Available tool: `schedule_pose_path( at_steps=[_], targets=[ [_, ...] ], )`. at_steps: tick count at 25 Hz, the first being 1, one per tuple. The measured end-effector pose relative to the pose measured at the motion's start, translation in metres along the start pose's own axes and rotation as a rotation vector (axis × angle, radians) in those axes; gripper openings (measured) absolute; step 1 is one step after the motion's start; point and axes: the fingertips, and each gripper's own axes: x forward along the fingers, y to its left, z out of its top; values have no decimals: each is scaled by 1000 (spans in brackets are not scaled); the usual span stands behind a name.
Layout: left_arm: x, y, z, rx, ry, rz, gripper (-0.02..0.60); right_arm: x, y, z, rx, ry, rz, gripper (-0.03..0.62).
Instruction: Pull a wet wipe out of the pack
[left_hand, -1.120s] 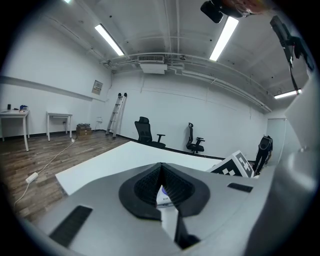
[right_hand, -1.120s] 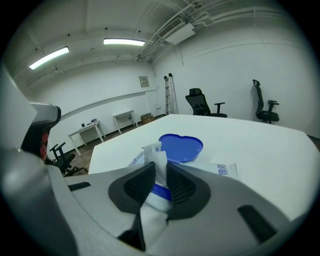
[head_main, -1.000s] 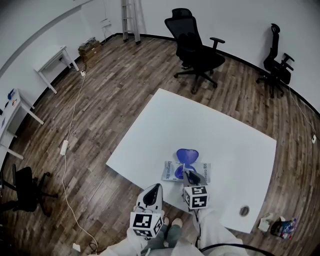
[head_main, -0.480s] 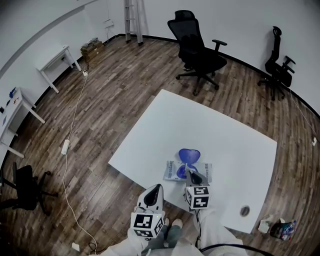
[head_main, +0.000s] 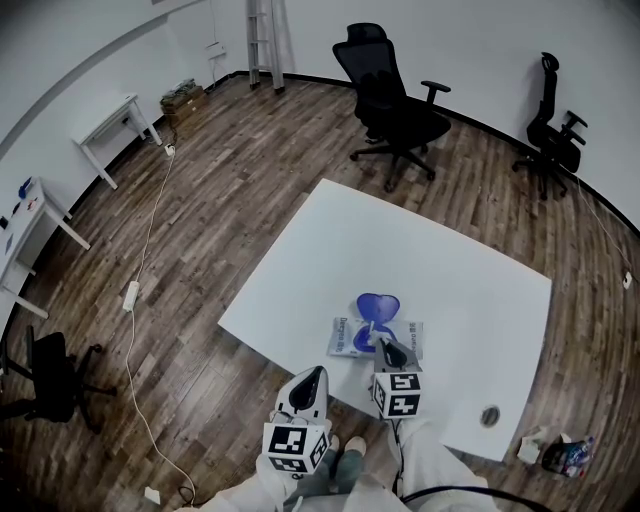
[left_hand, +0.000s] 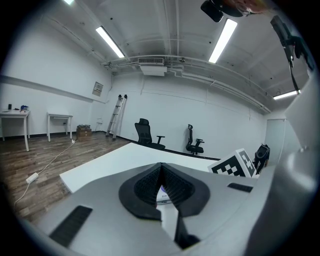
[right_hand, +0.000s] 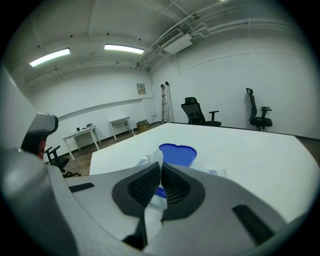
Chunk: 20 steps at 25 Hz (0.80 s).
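The wet wipe pack (head_main: 345, 338) lies flat near the front edge of the white table (head_main: 450, 270), and its blue heart-shaped lid (head_main: 377, 305) is flipped open. My right gripper (head_main: 383, 346) sits over the pack's opening, shut on a white wipe (right_hand: 155, 159) that sticks up between its pads. The right gripper view shows the lid (right_hand: 177, 154) just beyond the right gripper (right_hand: 160, 167). My left gripper (head_main: 313, 373) hangs off the table's front edge, left of the pack, shut on nothing. The left gripper (left_hand: 161, 167) points level across the table.
A small round fitting (head_main: 489, 420) sits in the table's front right corner. Two black office chairs (head_main: 395, 105) (head_main: 555, 130) stand beyond the table. A cable with a power strip (head_main: 129, 293) runs over the wood floor at left. Litter (head_main: 560, 455) lies at the right corner.
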Motion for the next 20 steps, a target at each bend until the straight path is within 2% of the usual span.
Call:
schedule_pose_path(
  at_steps=[20],
  targets=[
    [-16, -14, 11, -9, -51, -45, -3, -35, 5, 29, 4, -113, -33, 12]
  ],
)
